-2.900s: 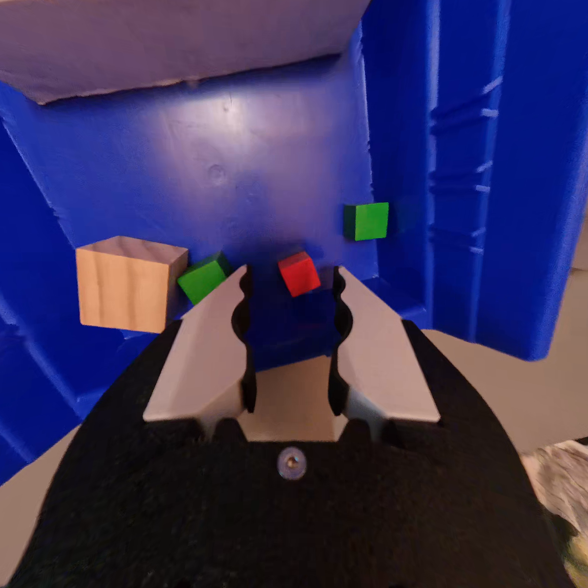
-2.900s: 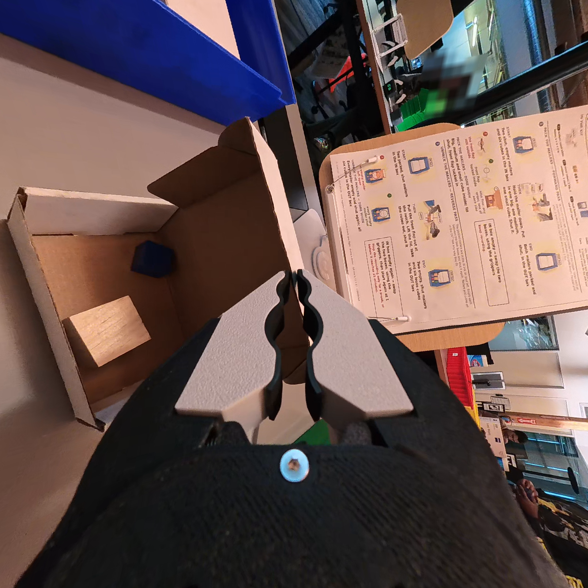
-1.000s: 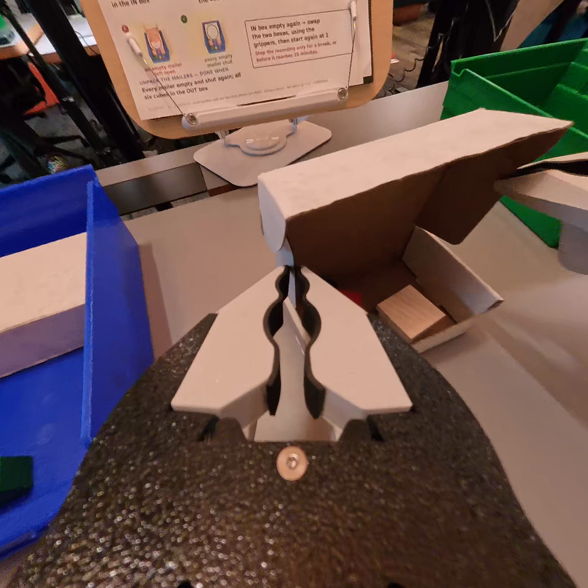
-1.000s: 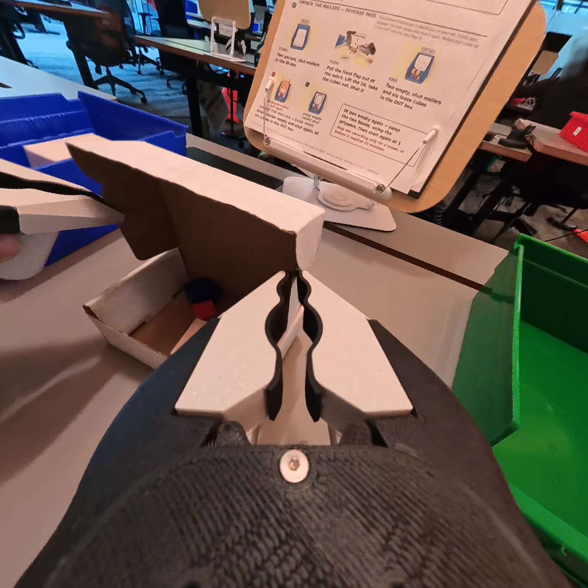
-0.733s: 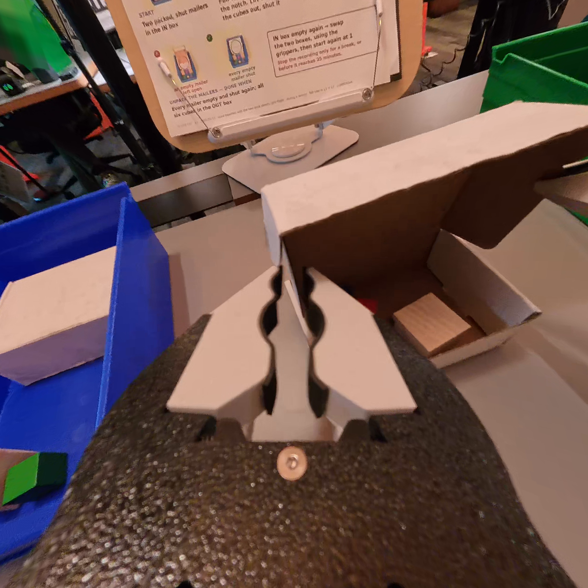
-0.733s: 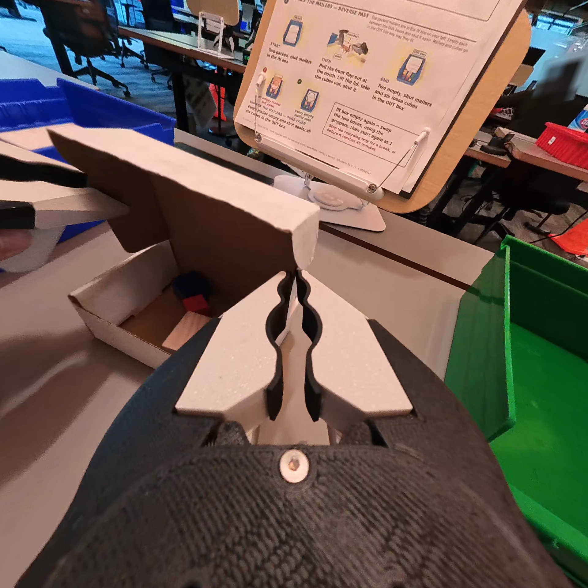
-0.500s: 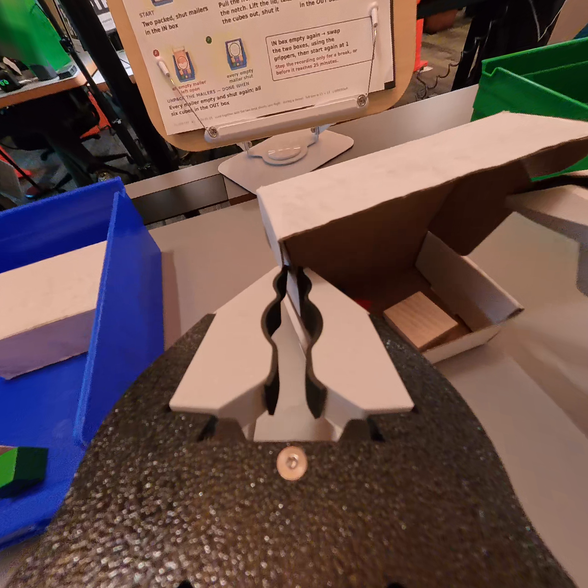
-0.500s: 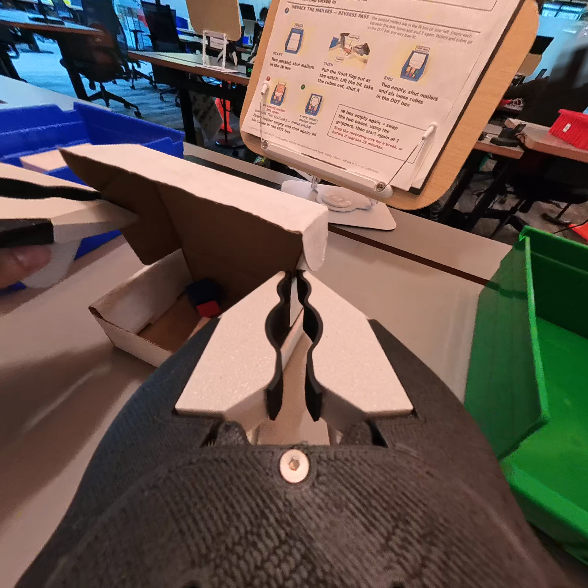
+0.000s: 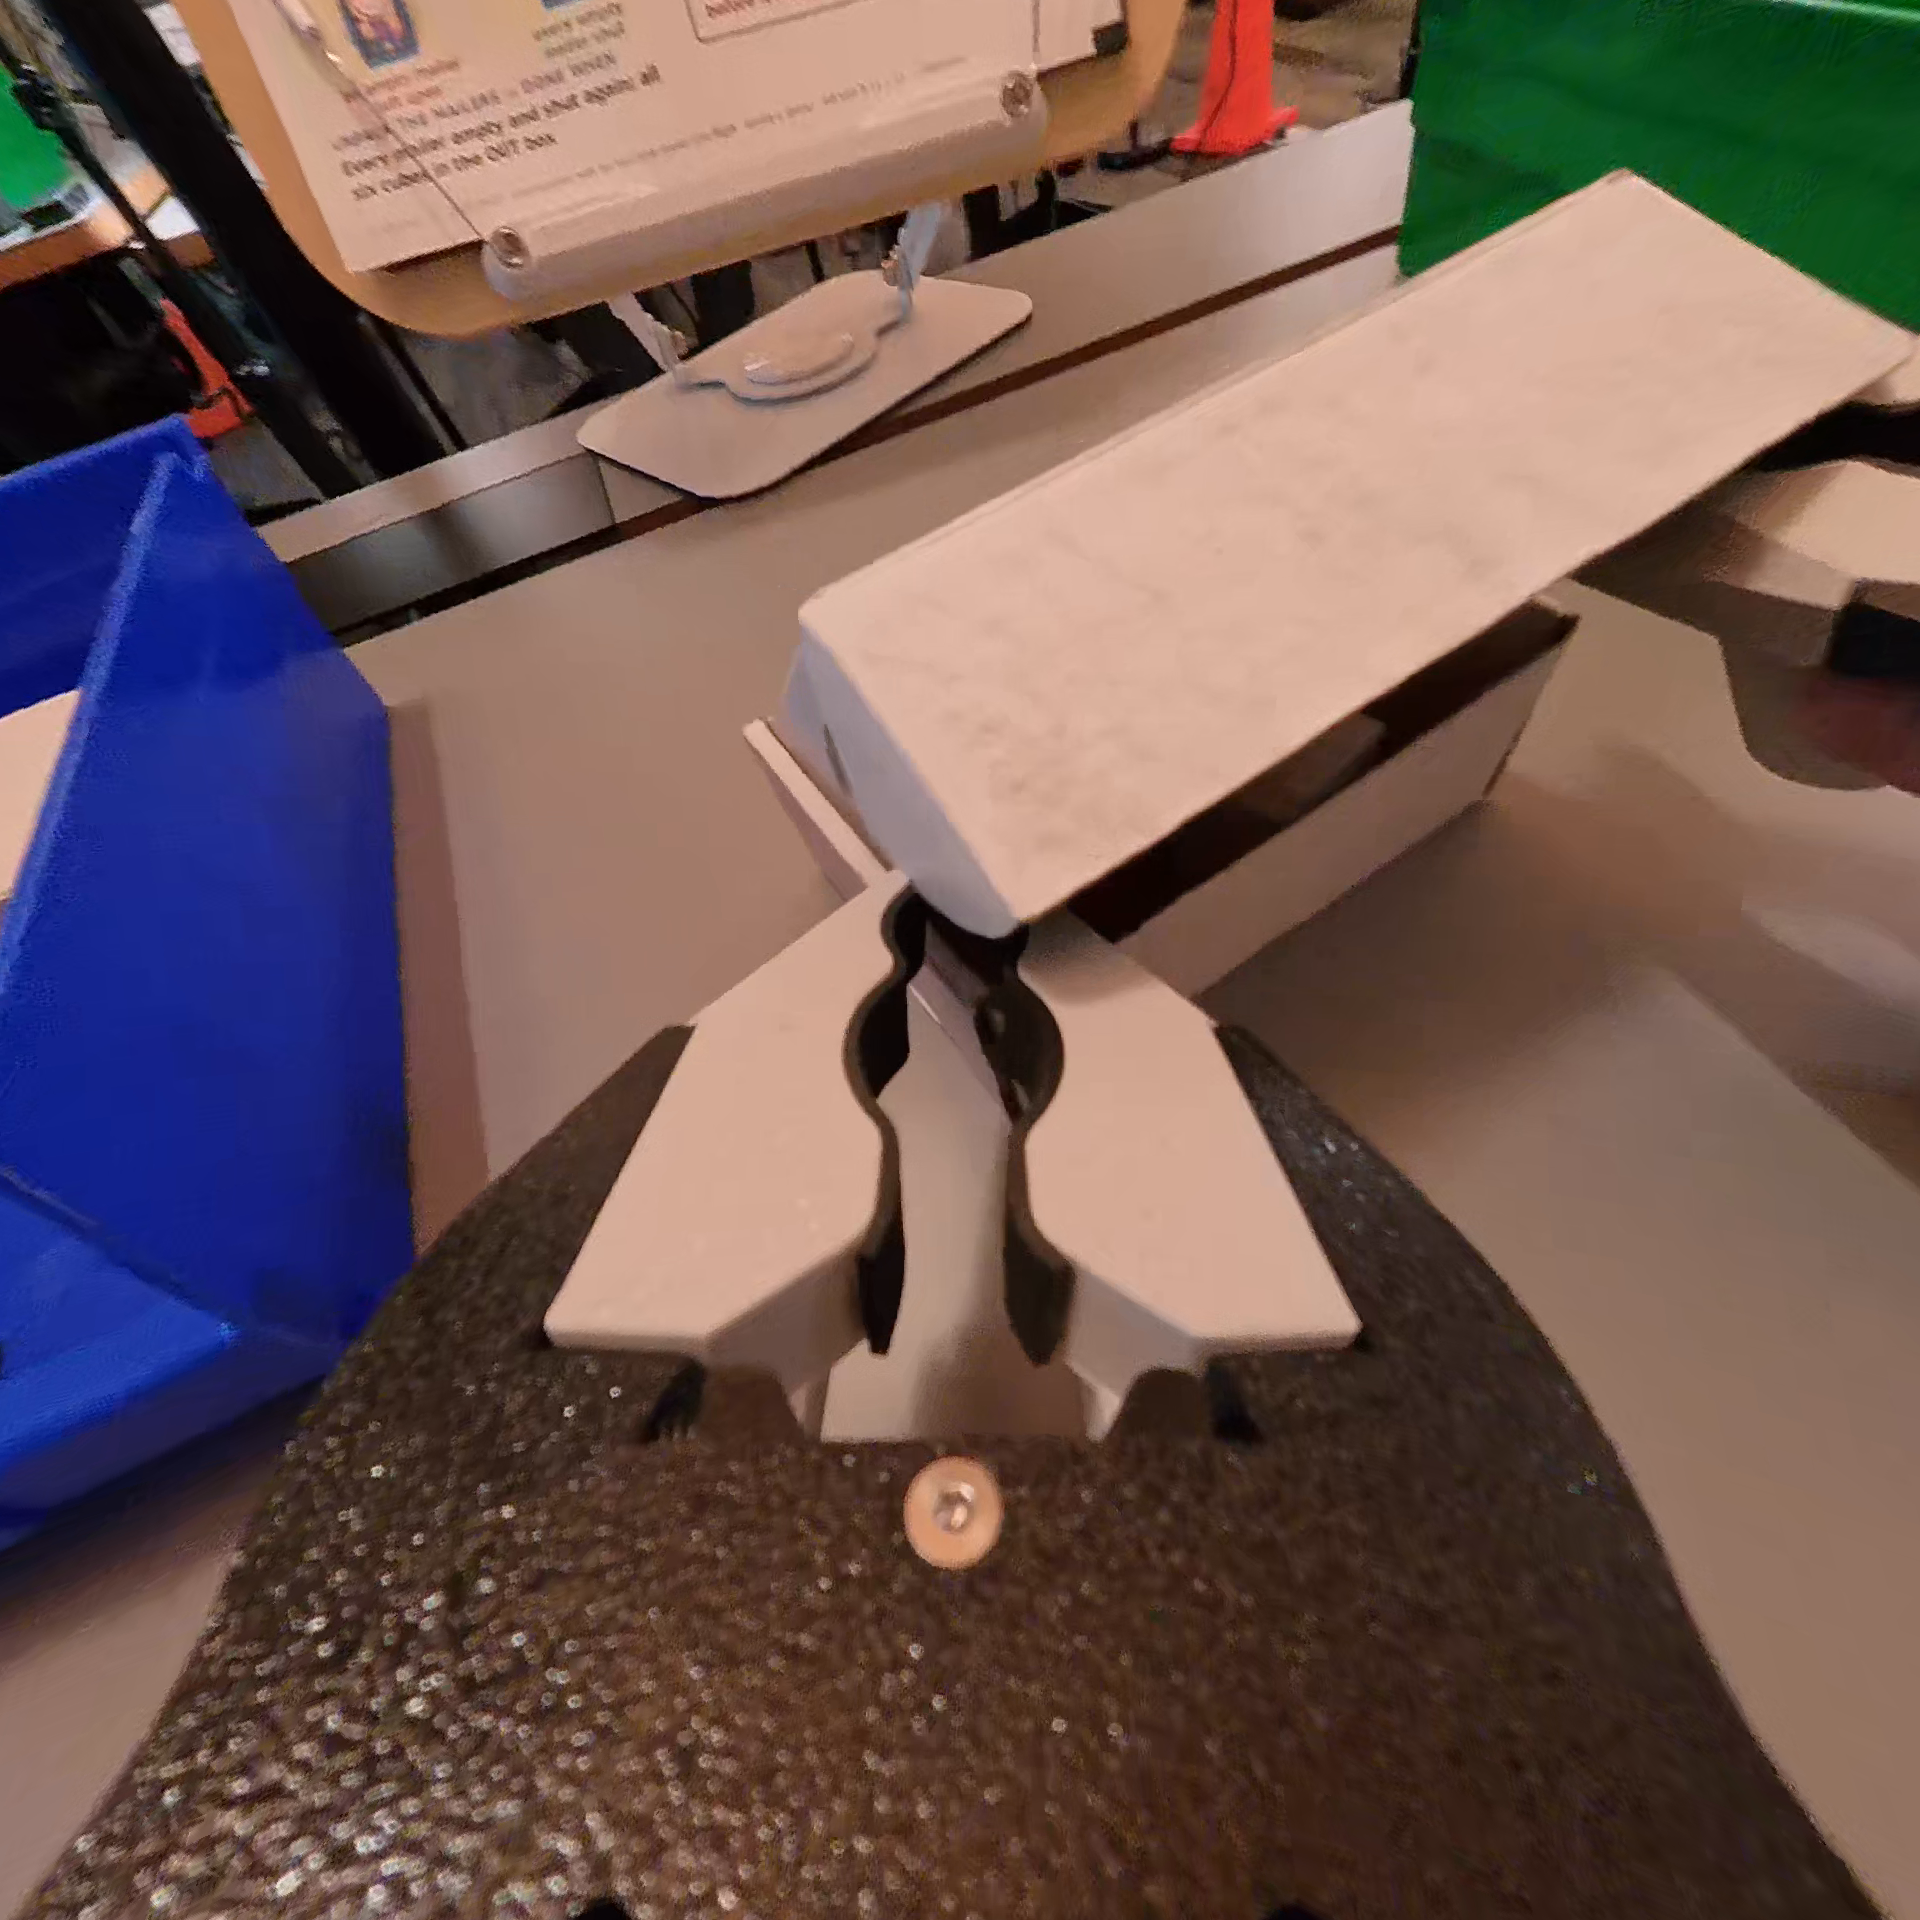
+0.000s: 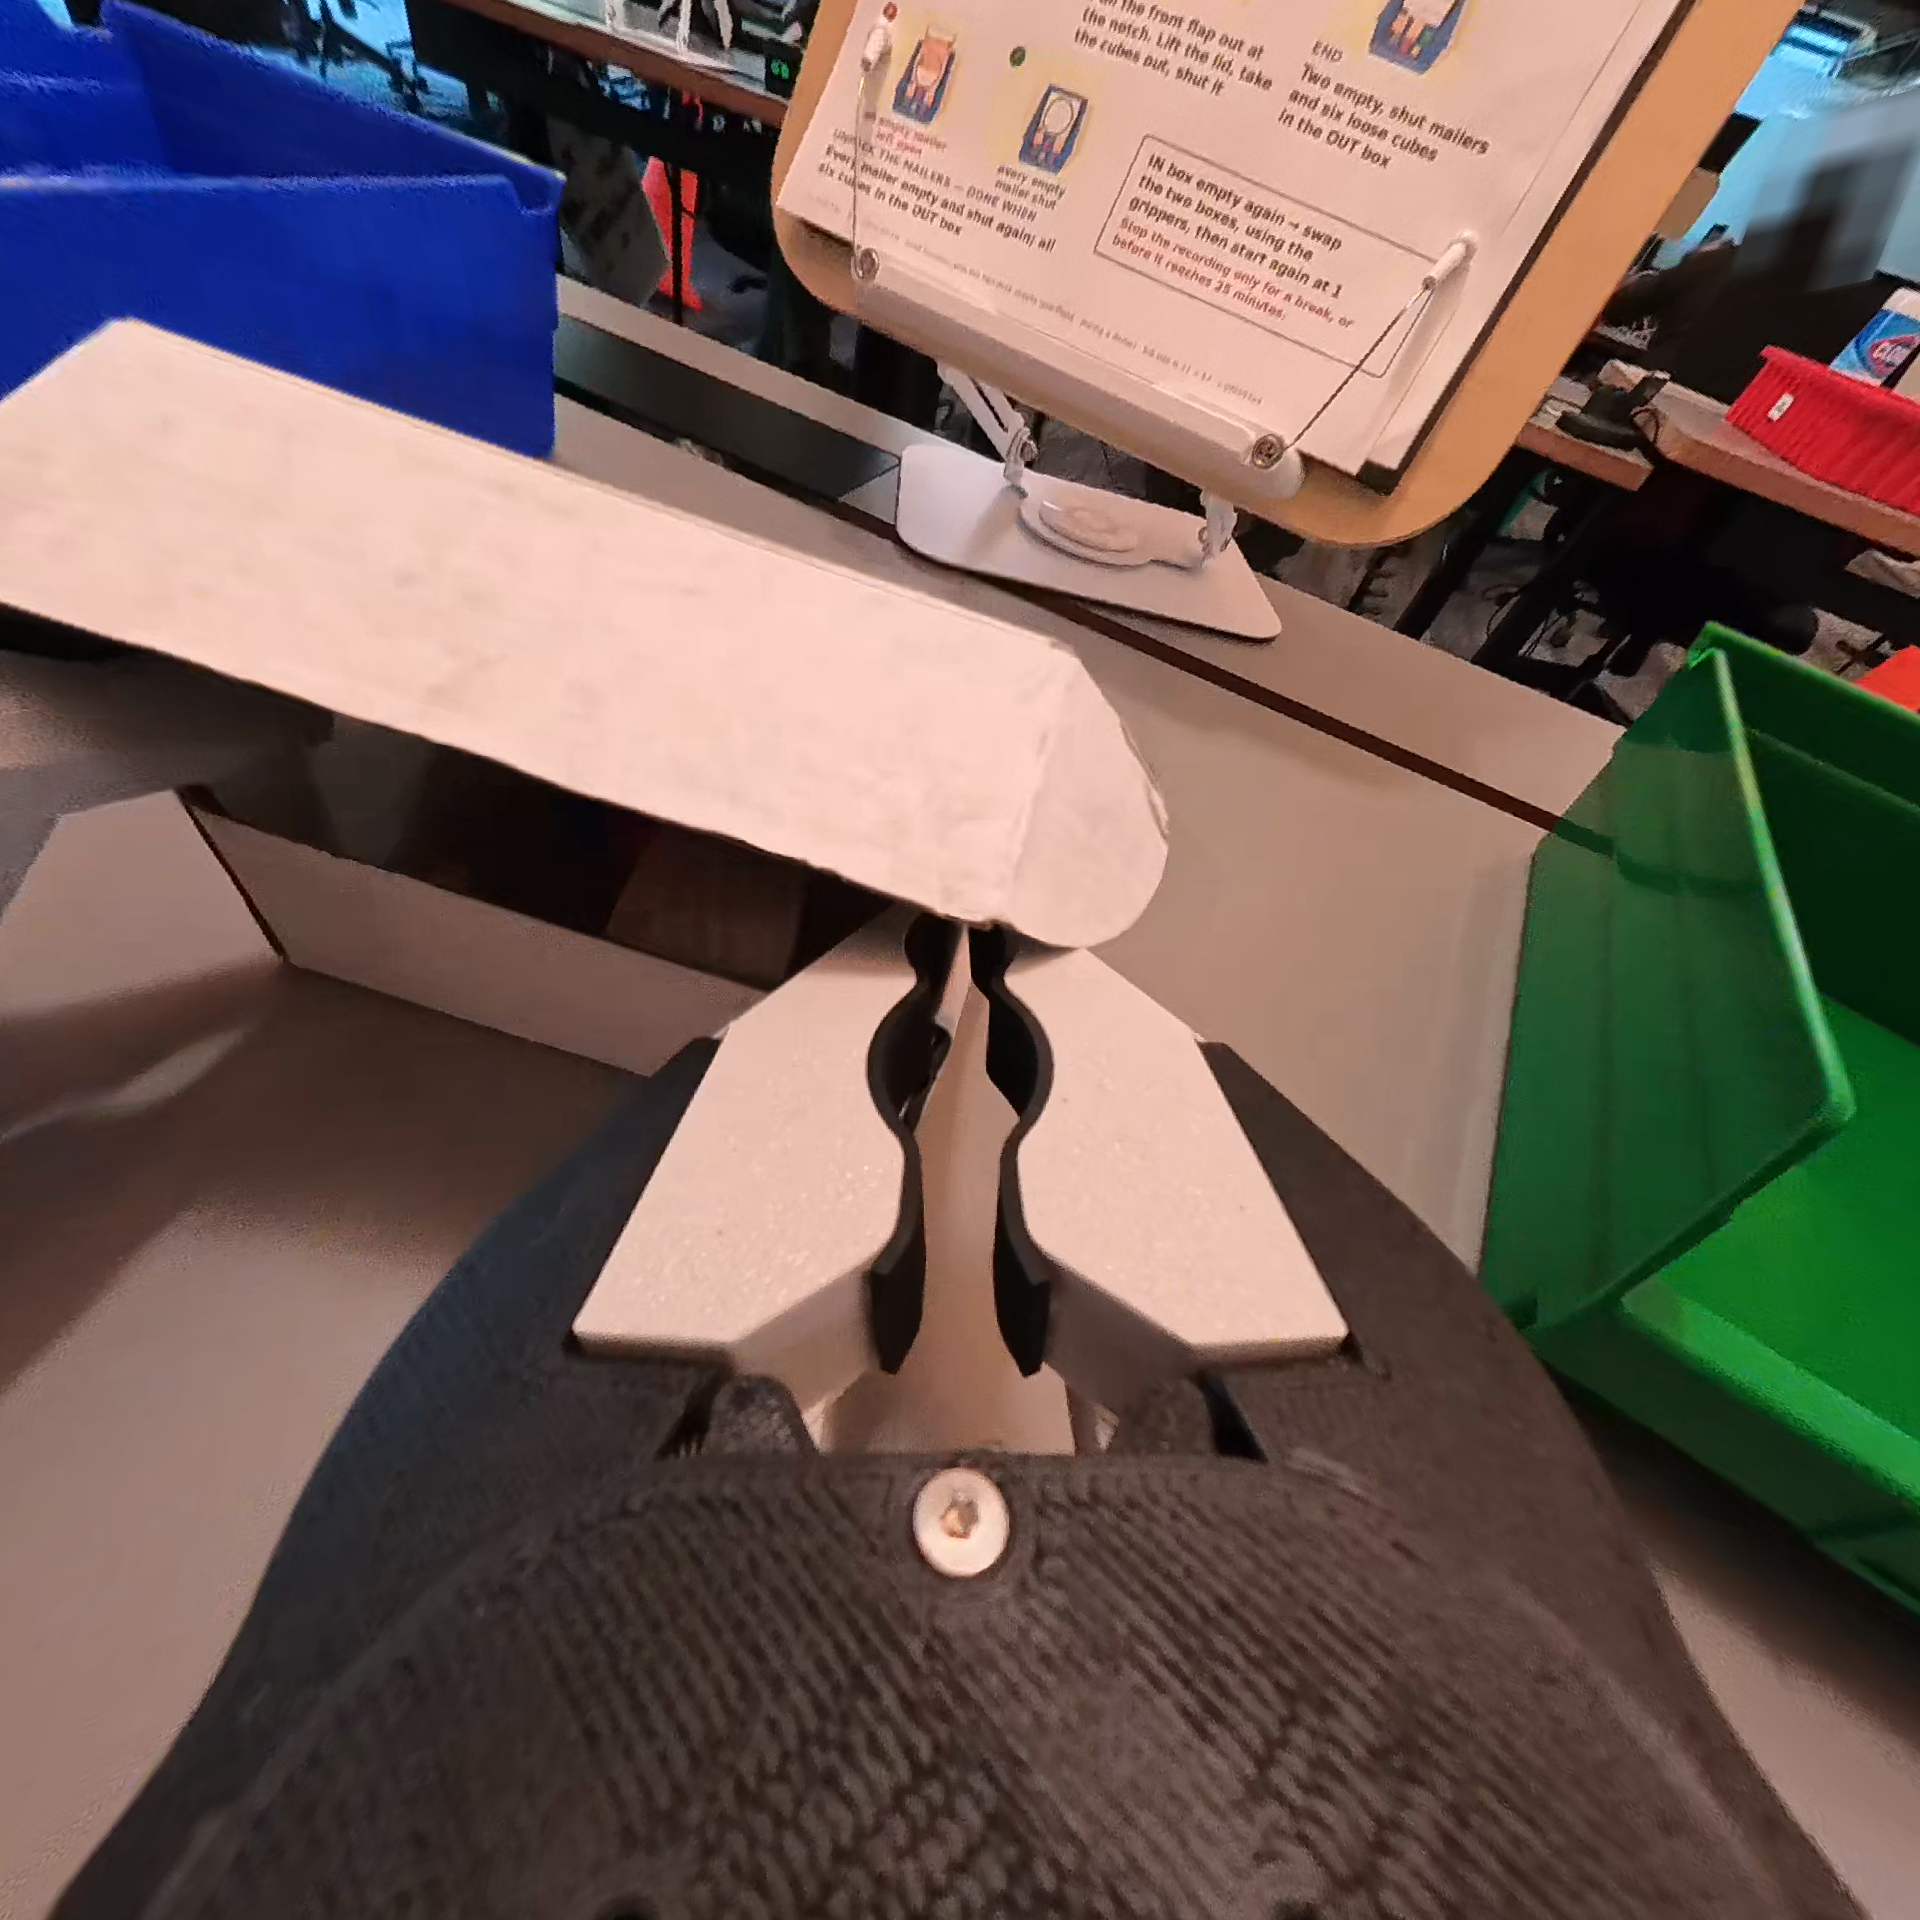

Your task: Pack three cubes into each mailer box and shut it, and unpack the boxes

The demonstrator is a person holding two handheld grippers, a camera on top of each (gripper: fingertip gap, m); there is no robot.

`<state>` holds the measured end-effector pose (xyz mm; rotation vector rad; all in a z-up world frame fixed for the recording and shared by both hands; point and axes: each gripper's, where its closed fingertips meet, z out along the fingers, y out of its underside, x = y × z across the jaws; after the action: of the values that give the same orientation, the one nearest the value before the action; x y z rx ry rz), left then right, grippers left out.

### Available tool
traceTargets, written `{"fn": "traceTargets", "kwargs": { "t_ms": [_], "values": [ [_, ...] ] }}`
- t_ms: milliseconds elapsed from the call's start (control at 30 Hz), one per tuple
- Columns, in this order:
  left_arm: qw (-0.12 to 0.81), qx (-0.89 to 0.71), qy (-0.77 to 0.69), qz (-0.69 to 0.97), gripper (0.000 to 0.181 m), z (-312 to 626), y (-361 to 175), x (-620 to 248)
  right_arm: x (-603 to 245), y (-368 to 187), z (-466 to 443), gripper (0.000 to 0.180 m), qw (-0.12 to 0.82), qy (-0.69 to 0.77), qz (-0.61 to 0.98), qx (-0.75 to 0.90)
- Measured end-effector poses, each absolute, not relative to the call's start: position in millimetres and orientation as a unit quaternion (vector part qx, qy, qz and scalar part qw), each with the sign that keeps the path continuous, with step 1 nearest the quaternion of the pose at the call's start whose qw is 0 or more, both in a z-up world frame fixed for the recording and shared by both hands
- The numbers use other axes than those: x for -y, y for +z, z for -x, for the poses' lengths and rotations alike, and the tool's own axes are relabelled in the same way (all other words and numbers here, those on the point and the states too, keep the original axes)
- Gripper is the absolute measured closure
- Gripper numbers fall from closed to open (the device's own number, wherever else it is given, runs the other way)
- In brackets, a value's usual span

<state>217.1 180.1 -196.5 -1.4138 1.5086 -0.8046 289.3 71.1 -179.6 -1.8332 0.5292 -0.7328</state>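
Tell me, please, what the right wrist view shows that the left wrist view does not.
Only the right wrist view shows the inside of the green bin and a red basket on a far desk. Only the left wrist view shows an orange cone behind the table. Both show the mailer box with its lid nearly down, each gripper, left and right, pinching a lid flap, the blue bin and the instruction stand.

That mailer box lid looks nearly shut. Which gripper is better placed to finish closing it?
Neither clearly: the left gripper and right gripper each pinch a side flap of the lid, at opposite ends, so both should lower together.
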Motion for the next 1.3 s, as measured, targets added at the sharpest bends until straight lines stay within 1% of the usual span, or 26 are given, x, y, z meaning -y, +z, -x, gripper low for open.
{"fn": "traceTargets", "kwargs": {
  "t_ms": [133, 167, 200, 267, 300, 400, 500, 567, 700, 800, 867, 933, 1000, 1067, 1100, 1133, 1200, 1233, 1300],
  "values": [
    [0.416, -0.643, -0.344, 0.544, 0.158, -204.9, -201.0, -170.8, -70.4, -185.5, -287.5, 0.178, 0.506, -0.323, 0.775, -0.198],
    [0.413, -0.649, -0.341, 0.54, 0.157, -199.3, -200.6, -173.3, -69.2, -186.1, -286.4, 0.177, 0.5, -0.331, 0.778, -0.188],
    [0.41, -0.654, -0.339, 0.539, 0.158, -192.7, -198.9, -177.2, -66.8, -185.8, -285.9, 0.173, 0.495, -0.343, 0.778, -0.18],
    [0.388, -0.665, -0.362, 0.525, 0.173, -178.1, -189.6, -178.5, -59.9, -181.6, -284.5, 0.158, 0.488, -0.376, 0.771, -0.163],
    [0.376, -0.666, -0.379, 0.521, 0.18, -170.4, -182.2, -179.7, -56.0, -178.1, -283.4, 0.154, 0.484, -0.396, 0.766, -0.151],
    [0.373, -0.617, -0.432, 0.542, 0.181, -157.7, -147.9, -202.3, -47.0, -157.4, -279.3, 0.153, 0.478, -0.484, 0.728, -0.091],
    [0.36, -0.578, -0.48, 0.552, 0.181, -162.2, -117.4, -218.4, -51.6, -147.4, -272.3, 0.14, 0.461, -0.541, 0.704, -0.017],
    [0.355, -0.582, -0.481, 0.551, 0.181, -175.7, -108.1, -222.1, -55.4, -150.1, -270.6, 0.136, 0.442, -0.555, 0.705, 0.008],
    [0.357, -0.631, -0.464, 0.51, 0.181, -213.1, -97.6, -210.0, -61.2, -144.2, -266.3, 0.132, 0.437, -0.569, 0.696, 0.026],
    [0.336, -0.661, -0.458, 0.49, 0.181, -246.3, -102.8, -201.6, -62.6, -136.0, -267.5, 0.13, 0.424, -0.59, 0.686, 0.044],
    [0.291, -0.677, -0.446, 0.508, 0.181, -265.0, -122.4, -199.6, -65.3, -139.4, -271.9, 0.129, 0.391, -0.605, 0.689, 0.075],
    [0.236, -0.688, -0.445, 0.523, 0.181, -275.1, -140.8, -192.3, -71.6, -147.6, -274.0, 0.128, 0.345, -0.625, 0.686, 0.14],
    [0.219, -0.683, -0.45, 0.532, 0.181, -282.0, -149.9, -188.9, -75.0, -153.3, -277.0, 0.126, 0.305, -0.641, 0.68, 0.181],
    [0.212, -0.687, -0.445, 0.533, 0.181, -283.1, -157.2, -185.7, -78.3, -157.6, -278.5, 0.123, 0.293, -0.641, 0.681, 0.2],
    [0.212, -0.69, -0.44, 0.534, 0.181, -282.8, -160.7, -185.4, -78.6, -155.8, -279.3, 0.125, 0.289, -0.647, 0.676, 0.204],
    [0.212, -0.694, -0.435, 0.533, 0.181, -282.1, -163.6, -184.8, -77.9, -152.0, -280.0, 0.137, 0.287, -0.655, 0.668, 0.204],
    [0.209, -0.702, -0.428, 0.529, 0.181, -280.1, -169.0, -183.0, -78.6, -146.0, -277.8, 0.17, 0.294, -0.66, 0.66, 0.205],
    [0.207, -0.704, -0.425, 0.53, 0.181, -278.9, -171.6, -182.9, -79.4, -143.8, -275.0, 0.178, 0.299, -0.66, 0.657, 0.209],
    [0.201, -0.704, -0.426, 0.531, 0.181, -276.1, -173.1, -182.7, -77.0, -144.9, -270.3, 0.179, 0.299, -0.651, 0.663, 0.216]
  ]
}}
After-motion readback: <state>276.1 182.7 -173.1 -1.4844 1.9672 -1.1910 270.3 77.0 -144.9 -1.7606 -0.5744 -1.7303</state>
